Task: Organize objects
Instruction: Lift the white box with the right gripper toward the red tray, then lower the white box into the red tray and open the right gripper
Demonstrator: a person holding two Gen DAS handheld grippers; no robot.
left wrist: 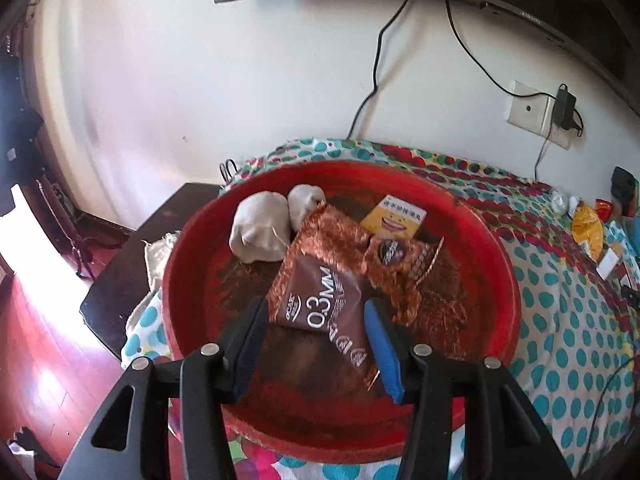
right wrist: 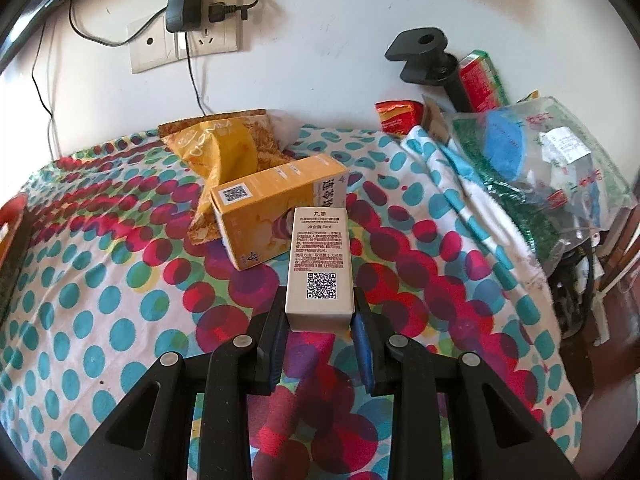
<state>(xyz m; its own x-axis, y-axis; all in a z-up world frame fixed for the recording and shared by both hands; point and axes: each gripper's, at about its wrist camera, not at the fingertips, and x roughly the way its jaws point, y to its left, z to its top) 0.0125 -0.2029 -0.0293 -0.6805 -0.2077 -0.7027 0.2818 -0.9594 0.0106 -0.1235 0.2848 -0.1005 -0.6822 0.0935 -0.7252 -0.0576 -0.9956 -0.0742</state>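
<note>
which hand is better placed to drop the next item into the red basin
Probably right: its tongs are shut on the white box. The left tongs hang open and empty over the red basin.

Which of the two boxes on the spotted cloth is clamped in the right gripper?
The pale beige box with the QR code sits between the right gripper fingers; the orange box lies free behind it.
</note>
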